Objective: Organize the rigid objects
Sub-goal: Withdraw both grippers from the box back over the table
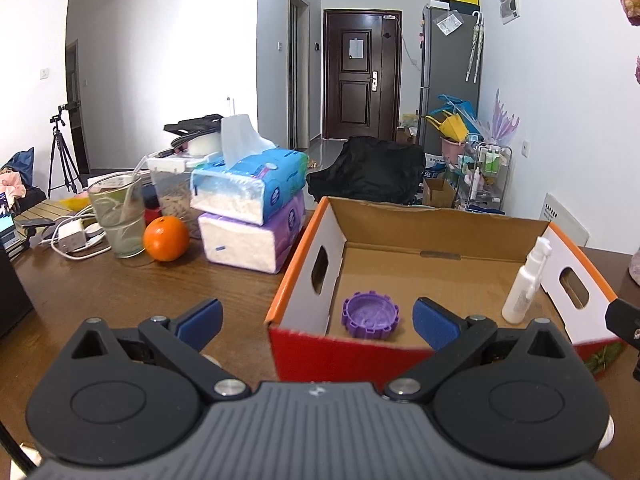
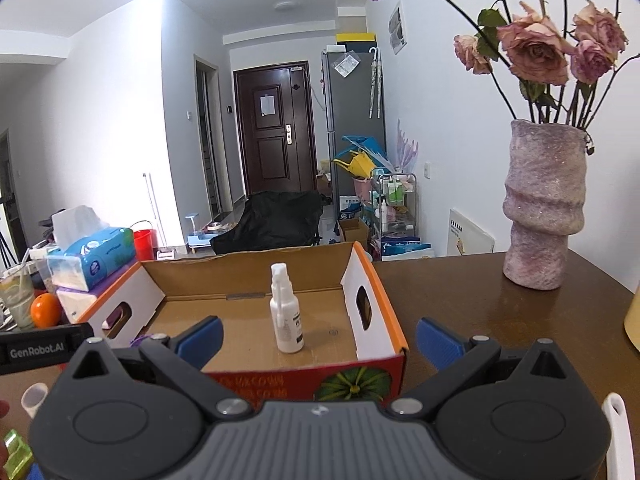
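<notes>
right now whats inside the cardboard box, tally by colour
purple: 1, the notched ring
white: 1, the spray bottle, standing upright
total: 2 things in the cardboard box

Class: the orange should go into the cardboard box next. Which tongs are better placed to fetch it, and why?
Left, probably. The open left tongs have the orange just ahead-left across bare table; the right tongs, also open, face the right end of the box, farther from it.
</notes>
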